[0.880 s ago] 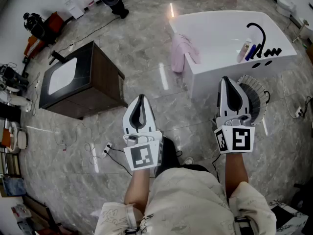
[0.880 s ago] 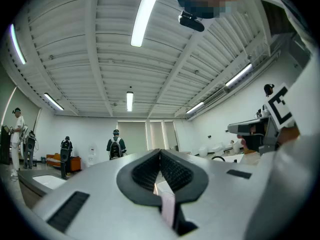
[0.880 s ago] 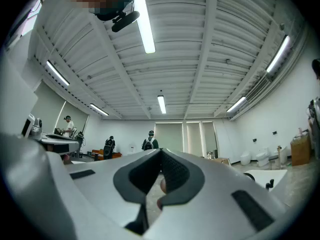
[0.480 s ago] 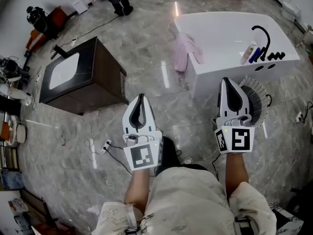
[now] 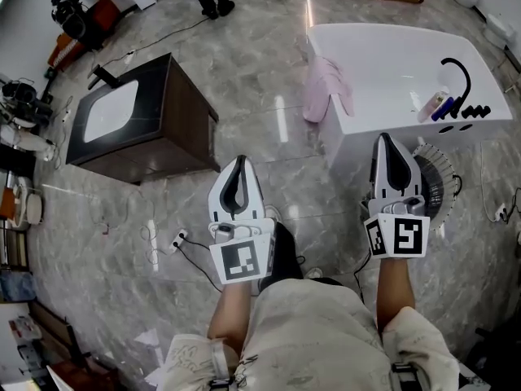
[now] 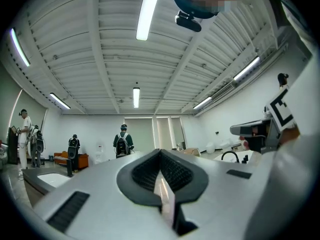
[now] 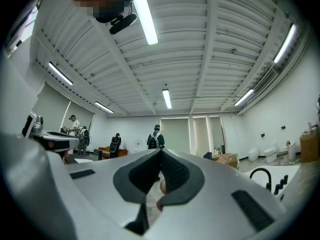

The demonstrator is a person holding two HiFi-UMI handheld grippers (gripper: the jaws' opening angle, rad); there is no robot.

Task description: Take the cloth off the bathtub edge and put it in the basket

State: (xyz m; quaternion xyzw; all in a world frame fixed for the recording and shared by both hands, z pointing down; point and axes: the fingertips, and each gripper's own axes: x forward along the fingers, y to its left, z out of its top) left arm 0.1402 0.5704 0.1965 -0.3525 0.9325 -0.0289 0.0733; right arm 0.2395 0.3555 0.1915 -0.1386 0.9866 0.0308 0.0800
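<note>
the soft pink cloth hangs draped over the rim of the white bathtub; the left gripper and right gripper, both closed and empty, sit well apart from it, likely because the reach has not yet begun.

The cloth hangs over the bathtub's left edge. The basket stands on the floor just before the bathtub's near right corner. The cabinet stands well apart to the left.

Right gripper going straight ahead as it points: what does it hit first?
Likely the bathtub, right ahead of the right gripper; height is unclear, so it may pass over the rim.
</note>
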